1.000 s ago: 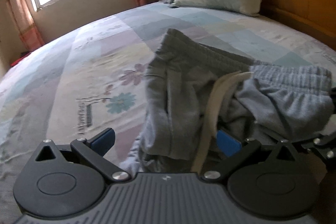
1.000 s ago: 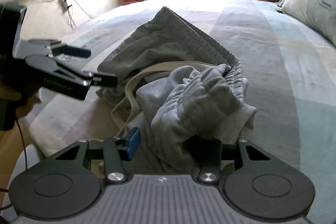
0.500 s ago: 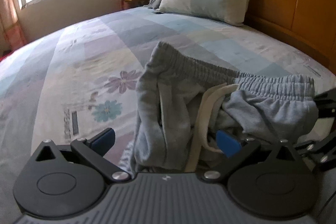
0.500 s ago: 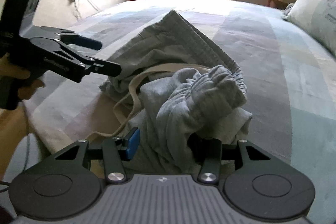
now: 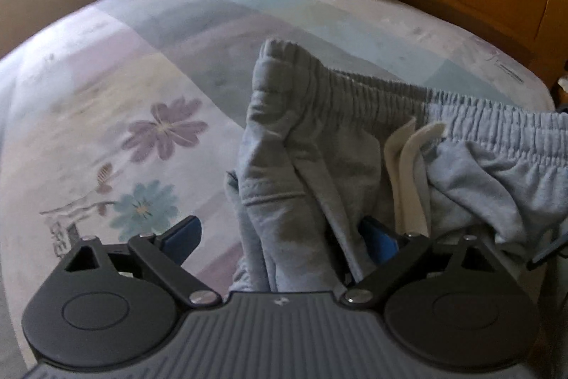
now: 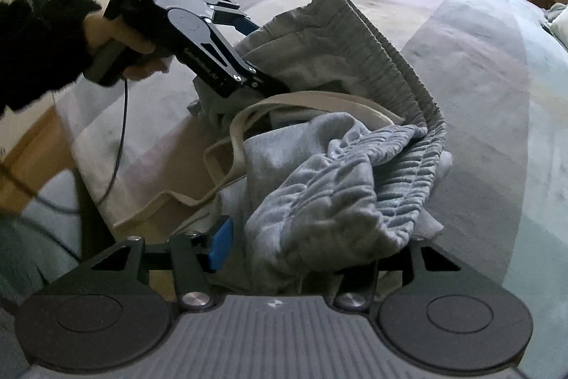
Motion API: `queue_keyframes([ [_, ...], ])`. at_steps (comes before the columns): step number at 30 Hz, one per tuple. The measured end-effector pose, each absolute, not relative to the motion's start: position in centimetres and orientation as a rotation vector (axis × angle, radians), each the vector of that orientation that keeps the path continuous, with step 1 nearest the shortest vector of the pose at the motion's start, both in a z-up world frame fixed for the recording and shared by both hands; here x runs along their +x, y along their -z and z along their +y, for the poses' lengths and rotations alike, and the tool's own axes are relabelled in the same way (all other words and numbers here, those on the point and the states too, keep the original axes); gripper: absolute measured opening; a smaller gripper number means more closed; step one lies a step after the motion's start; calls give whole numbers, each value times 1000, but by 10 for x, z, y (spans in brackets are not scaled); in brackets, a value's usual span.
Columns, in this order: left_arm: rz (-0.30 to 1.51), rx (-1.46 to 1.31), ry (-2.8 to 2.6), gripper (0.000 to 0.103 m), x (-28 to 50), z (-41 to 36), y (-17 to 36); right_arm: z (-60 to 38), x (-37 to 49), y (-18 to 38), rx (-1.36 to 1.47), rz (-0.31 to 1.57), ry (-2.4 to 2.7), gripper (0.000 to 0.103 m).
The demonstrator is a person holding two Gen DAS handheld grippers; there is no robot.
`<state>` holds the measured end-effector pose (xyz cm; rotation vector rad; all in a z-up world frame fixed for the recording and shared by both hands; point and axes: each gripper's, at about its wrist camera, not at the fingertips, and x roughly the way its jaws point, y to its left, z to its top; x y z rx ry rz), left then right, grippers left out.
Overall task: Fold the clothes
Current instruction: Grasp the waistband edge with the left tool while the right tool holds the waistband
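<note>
The grey sweatpants lie bunched on the bed, close to its near edge, with the gathered waistband running crosswise ahead of both tools and a pale drawstring looped over the heap.

The left tool stands wide, its jaws having just narrowed a little. A hanging fold of the pants sits between them, nearer the right-hand blue pad than the left-hand one, which is clear of cloth. No squeeze shows yet.

The right tool is about half spread and has just widened. Crumpled waistband cloth drapes over its right-hand finger, so whether it pinches cannot be told.

The left tool reaches toward the waistband's far left corner. Judged from this, the pants' long axis must be drawn out sideways between the two tools.
</note>
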<state>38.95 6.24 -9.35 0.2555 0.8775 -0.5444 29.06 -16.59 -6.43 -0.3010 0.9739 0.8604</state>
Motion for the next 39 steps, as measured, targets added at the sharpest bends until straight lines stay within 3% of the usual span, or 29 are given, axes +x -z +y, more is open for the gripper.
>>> queue_keyframes([
  [3,932,257,559,95,395,57,84,-162,299,60,-268,1040,-822,60],
  [8,1003,207,581,94,412,53,47,-182,321,35,36,1172,-713,57],
  [14,1084,225,560,74,445,47,18,-199,337,8,207,1186,-557,56],
  [20,1187,187,604,58,469,50,37,-192,339,9,289,1184,-413,48],
  [23,1212,161,663,56,474,54,46,-186,335,9,314,1178,-324,29],
  [25,1231,178,707,56,476,54,54,-181,332,10,325,1175,-262,25],
  [27,1253,202,739,34,476,51,59,-178,328,14,329,1181,-209,22],
  [30,1256,249,762,18,476,46,58,-175,323,13,315,1175,-140,20],
  [33,1243,275,749,10,480,40,45,-181,321,9,325,1154,-91,19],
  [39,1141,338,690,8,498,11,3,-210,323,-4,306,1130,-47,19],
])
